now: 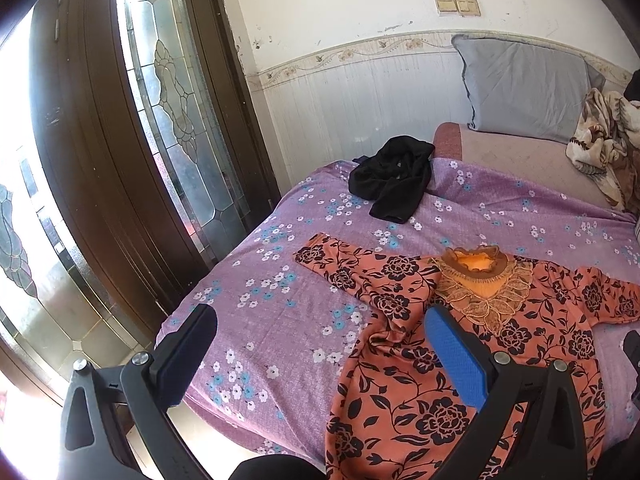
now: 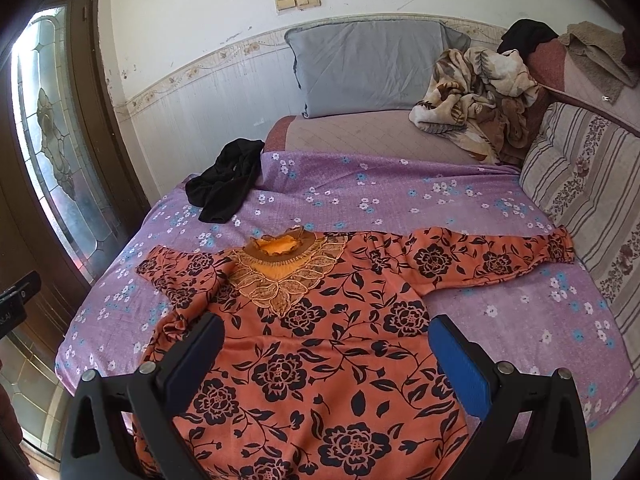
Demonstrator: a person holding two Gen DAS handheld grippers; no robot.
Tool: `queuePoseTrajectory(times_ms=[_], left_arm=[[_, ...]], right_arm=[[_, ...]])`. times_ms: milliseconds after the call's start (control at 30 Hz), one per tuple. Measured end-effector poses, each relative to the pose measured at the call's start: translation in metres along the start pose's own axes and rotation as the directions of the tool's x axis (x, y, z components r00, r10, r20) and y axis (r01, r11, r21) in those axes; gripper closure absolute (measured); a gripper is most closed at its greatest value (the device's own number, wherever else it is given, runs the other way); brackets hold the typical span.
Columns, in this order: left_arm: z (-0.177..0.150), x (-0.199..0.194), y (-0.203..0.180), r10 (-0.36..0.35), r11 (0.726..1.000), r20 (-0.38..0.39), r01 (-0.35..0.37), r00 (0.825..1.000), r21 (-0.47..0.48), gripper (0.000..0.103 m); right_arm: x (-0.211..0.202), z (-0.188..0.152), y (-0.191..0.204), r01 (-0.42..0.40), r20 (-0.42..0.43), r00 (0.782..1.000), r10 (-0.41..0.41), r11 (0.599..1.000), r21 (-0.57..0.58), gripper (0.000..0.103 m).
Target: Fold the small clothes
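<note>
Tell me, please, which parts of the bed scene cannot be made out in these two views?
- Top: its hem is cut off by the bottom edge in both views, and the right hand-held gripper covers part of it.
- Top's one sleeve end: cut off by the right edge in the left wrist view.
- Black garment: crumpled, so its type is unclear.
- Dark item behind the blanket: mostly hidden.

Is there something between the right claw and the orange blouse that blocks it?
Nothing visible. The right claw is open just above the blouse, which lies flat on the bed. The black garment lies apart, beyond the collar.
</note>
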State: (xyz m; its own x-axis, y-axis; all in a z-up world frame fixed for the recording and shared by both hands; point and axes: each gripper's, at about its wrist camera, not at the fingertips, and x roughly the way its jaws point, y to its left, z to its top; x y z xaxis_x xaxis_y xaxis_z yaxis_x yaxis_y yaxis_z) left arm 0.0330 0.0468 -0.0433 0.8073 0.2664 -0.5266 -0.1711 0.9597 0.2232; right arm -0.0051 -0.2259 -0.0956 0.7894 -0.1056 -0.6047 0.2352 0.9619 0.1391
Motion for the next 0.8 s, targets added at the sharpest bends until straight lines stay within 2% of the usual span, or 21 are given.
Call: queuePoseTrajectory(times_ms=[133, 300, 333, 400, 500, 533, 567, 633, 700, 800], left_arm=[[0.008, 0.026, -0.025, -0.020, 0.999, -0.004, 0.020, 1.000, 0.025, 0.000], [0.009, 0.096, -0.088, -0.122, 0.991, -0.116, 0.128, 0.986, 0.047, 0.000], [0.006, 0.116, -0.107, -0.144, 0.986, -0.157, 0.154, 0.977, 0.058, 0.000], [-0.004, 0.156, -0.145, -0.194, 0.974, -0.252, 0.217, 0.948, 0.064, 0.000], [-0.032, 0.207, -0.201, -0.186, 0.961, -0.364, 0.247, 0.913, 0.127, 0.000], [-0.043, 0.219, -0.215, -0.178, 0.956, -0.382, 0.252, 0.907, 0.152, 0.000], [-0.054, 0.228, -0.225, -0.165, 0.952, -0.394, 0.251, 0.904, 0.176, 0.000], [-0.076, 0.242, -0.238, -0.150, 0.940, -0.435, 0.264, 0.888, 0.216, 0.000], [-0.078, 0.240, -0.235, -0.177, 0.944, -0.414, 0.273, 0.893, 0.187, 0.000], [-0.080, 0.243, -0.232, -0.218, 0.933, -0.434, 0.318, 0.874, 0.172, 0.000]], right_arm=[[0.025, 0.014, -0.014, 0.019, -0.004, 1.000, -0.019, 0.999, 0.039, 0.000], [0.080, 0.027, -0.062, 0.011, 0.016, 1.000, -0.014, 0.985, 0.174, 0.000], [0.095, 0.027, -0.076, 0.000, 0.008, 1.000, -0.002, 0.979, 0.203, 0.000], [0.124, 0.024, -0.107, -0.017, -0.017, 1.000, 0.021, 0.970, 0.244, 0.000], [0.150, 0.014, -0.165, -0.003, -0.005, 1.000, 0.005, 0.937, 0.350, 0.000], [0.157, 0.011, -0.188, 0.015, -0.023, 1.000, -0.006, 0.905, 0.425, 0.000], [0.163, 0.008, -0.210, 0.010, -0.029, 1.000, 0.006, 0.854, 0.520, 0.000], [0.168, 0.002, -0.257, -0.065, 0.029, 0.998, 0.063, 0.719, 0.692, 0.000], [0.169, -0.004, -0.302, -0.083, 0.069, 0.997, 0.048, 0.604, 0.793, 0.000], [0.171, -0.009, -0.362, -0.090, 0.103, 0.995, -0.002, 0.464, 0.881, 0.001]])
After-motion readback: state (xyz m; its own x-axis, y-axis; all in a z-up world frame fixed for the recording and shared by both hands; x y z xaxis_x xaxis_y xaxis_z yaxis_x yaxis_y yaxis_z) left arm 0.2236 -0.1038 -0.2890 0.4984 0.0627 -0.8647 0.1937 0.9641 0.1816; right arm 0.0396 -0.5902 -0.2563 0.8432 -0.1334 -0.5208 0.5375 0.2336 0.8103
